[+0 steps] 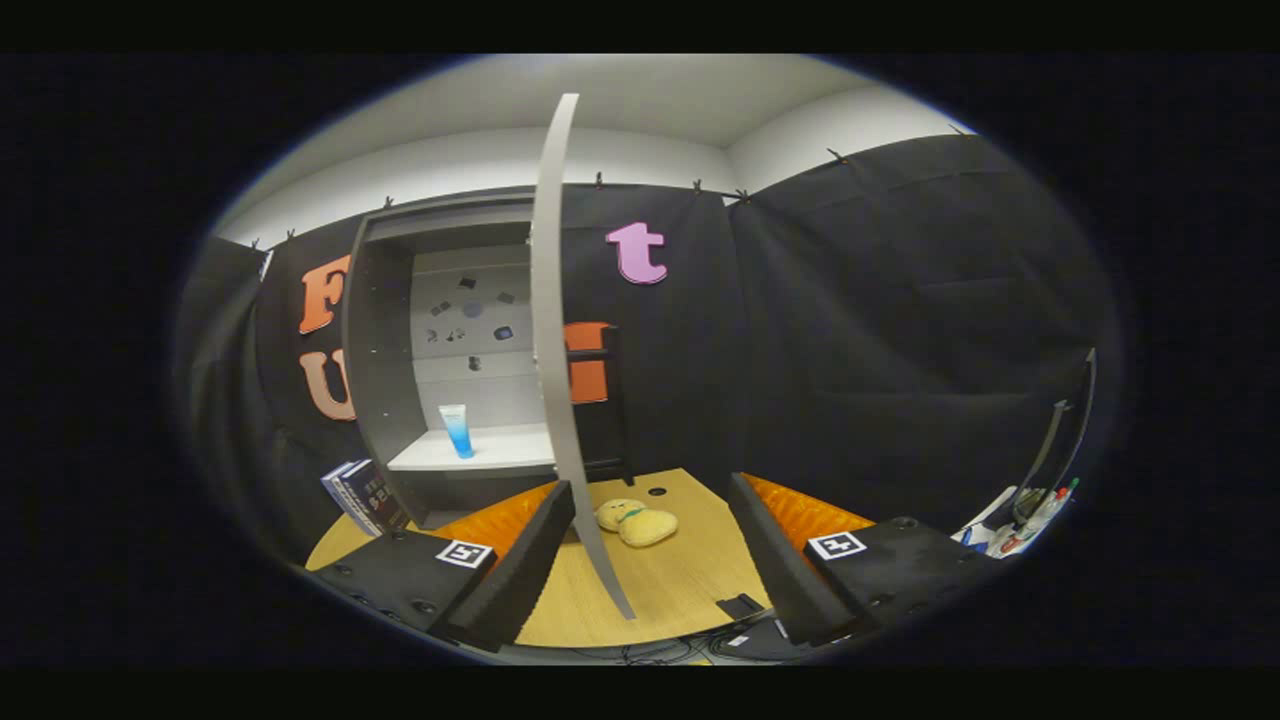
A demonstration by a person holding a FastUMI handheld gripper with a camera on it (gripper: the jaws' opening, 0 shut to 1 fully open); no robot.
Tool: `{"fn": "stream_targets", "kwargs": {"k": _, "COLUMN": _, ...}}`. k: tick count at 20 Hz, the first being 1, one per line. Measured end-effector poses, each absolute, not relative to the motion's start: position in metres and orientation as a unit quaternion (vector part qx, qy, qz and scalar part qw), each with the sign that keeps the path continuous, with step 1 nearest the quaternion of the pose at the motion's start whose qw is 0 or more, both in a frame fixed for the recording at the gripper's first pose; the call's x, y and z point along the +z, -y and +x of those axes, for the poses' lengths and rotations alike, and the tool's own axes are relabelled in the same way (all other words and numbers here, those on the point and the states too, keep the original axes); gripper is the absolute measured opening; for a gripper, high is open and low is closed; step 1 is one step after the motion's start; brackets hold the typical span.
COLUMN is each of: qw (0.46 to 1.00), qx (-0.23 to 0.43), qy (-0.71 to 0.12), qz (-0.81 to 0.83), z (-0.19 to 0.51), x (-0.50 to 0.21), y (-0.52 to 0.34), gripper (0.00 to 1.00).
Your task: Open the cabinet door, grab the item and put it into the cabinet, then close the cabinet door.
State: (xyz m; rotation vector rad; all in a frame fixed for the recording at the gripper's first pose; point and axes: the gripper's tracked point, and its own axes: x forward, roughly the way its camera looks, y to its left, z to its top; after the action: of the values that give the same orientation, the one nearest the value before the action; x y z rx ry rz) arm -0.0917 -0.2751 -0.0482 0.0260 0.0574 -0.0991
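Observation:
The grey cabinet [385, 350] stands at the back left of the wooden table [660, 585]. Its door [552, 330] is swung open and shows edge-on, its lower edge running down between my fingers. A blue and white tube [457, 430] stands upright on the white shelf [480, 455] inside. My gripper [650, 550] is open, with nothing pressed between its fingers; the door edge passes close by the left finger [525, 565]. A yellow plush toy [637, 522] lies on the table just beyond the fingers, right of the door.
A few books [362, 497] lean against the cabinet's left side. A dark rack [608, 400] stands behind the door against the wall. A holder with pens and markers [1030, 515] sits at the far right. Cables [740, 625] lie at the table's near edge.

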Motion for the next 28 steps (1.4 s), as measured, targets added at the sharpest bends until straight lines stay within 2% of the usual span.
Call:
{"fn": "stream_targets", "kwargs": {"k": 9, "qw": 0.997, "qx": -0.031, "qy": -0.047, "qz": 0.051, "z": -0.04, "x": -0.099, "y": 0.313, "gripper": 0.98}}
{"fn": "stream_targets", "kwargs": {"k": 15, "qw": 0.997, "qx": -0.004, "qy": -0.061, "qz": 0.05, "z": -0.027, "x": -0.114, "y": 0.294, "gripper": 0.98}}
{"fn": "stream_targets", "kwargs": {"k": 24, "qw": 0.997, "qx": -0.01, "qy": -0.063, "qz": 0.032, "z": -0.031, "x": -0.116, "y": 0.277, "gripper": 0.97}}
{"fn": "stream_targets", "kwargs": {"k": 28, "qw": 0.997, "qx": 0.017, "qy": -0.069, "qz": 0.021, "z": -0.034, "x": -0.118, "y": 0.242, "gripper": 0.97}}
